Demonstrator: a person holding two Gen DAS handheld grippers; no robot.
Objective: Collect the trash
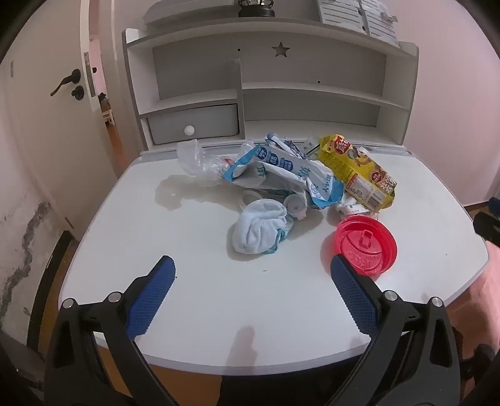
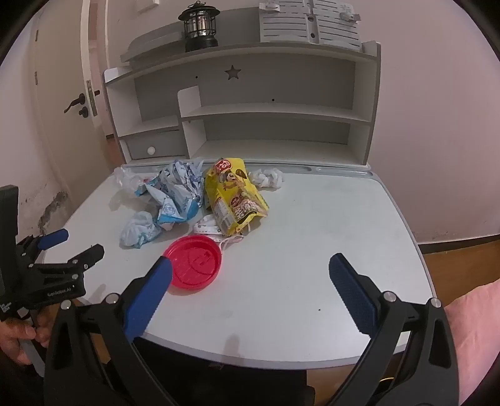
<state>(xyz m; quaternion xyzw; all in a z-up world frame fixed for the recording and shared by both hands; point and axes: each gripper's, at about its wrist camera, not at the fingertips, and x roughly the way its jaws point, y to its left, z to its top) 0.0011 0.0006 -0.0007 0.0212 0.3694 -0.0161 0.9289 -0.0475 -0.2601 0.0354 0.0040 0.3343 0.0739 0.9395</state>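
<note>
A pile of trash lies mid-desk: a red plastic lid (image 1: 366, 243) (image 2: 193, 261), a yellow snack bag (image 1: 357, 170) (image 2: 234, 195), a crumpled blue-white wrapper (image 1: 281, 171) (image 2: 176, 193), a pale blue crumpled cloth (image 1: 261, 231) (image 2: 139, 229), clear plastic (image 1: 197, 159) and a white paper wad (image 2: 266, 177). My left gripper (image 1: 252, 271) is open and empty above the desk's near edge, its right finger just in front of the red lid. My right gripper (image 2: 250, 274) is open and empty, its left finger beside the red lid.
The white desk (image 1: 193, 299) (image 2: 328, 225) carries a shelf hutch (image 1: 265, 93) (image 2: 250, 118) with a small drawer (image 1: 193, 125) at the back. A black lantern (image 2: 200, 28) stands on top. A door (image 1: 47, 109) is at left, wood floor at right (image 2: 462, 253).
</note>
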